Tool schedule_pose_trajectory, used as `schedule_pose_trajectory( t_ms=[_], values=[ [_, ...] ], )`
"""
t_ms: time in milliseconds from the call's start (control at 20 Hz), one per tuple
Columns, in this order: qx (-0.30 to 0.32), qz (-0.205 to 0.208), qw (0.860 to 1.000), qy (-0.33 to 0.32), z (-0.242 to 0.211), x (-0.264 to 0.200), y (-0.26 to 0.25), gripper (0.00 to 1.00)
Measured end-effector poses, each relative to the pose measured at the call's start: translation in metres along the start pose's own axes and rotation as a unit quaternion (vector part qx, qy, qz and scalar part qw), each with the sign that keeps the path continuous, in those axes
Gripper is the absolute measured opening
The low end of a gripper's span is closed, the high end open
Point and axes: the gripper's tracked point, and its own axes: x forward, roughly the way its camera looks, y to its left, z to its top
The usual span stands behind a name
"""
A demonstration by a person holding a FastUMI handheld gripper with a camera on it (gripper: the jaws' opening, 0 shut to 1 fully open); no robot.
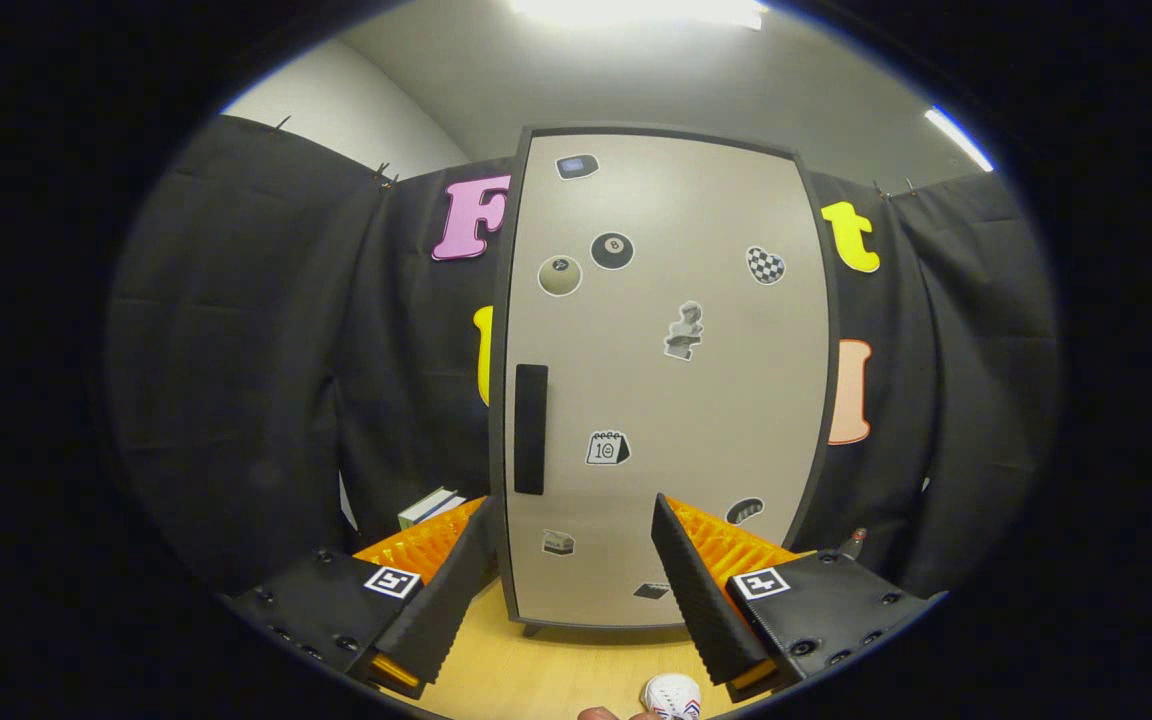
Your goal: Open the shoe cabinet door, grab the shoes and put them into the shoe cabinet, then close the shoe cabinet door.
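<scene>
Beyond the left finger lie stacked books (pixel 429 506) against the black cloth. The tongs (pixel 573 570) are spread wide, pinching nothing. Just ahead of them, the tall beige sticker-dotted shoe cabinet door (pixel 666 390) stands closed, its black vertical handle (pixel 530 429) above the left finger. A white shoe (pixel 672 696) rests on the pale wooden table (pixel 556 670) between the fingers, nearer the right.

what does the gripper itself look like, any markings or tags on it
The gripper has two wedge-shaped fingers with ribbed inner faces. Each finger sits on a dark block with screws, and each block carries a small square black-and-white tag. Behind the fingers are ridged orange parts.
</scene>
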Motion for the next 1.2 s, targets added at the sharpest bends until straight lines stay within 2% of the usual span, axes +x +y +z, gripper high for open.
schedule_pose_trajectory(
  t_ms=[300, 500, 850, 1200],
  values=[
    [-0.001, -0.009, 1.000, -0.007, 0.028, 0.058, -0.006, 0.97],
    [-0.009, 0.000, 1.000, 0.018, 0.019, 0.098, 0.006, 0.97],
    [-0.040, -0.010, 0.998, 0.041, 0.003, 0.143, 0.022, 0.97],
    [-0.012, -0.035, 0.998, 0.044, 0.002, 0.167, 0.034, 0.72]
  ],
)
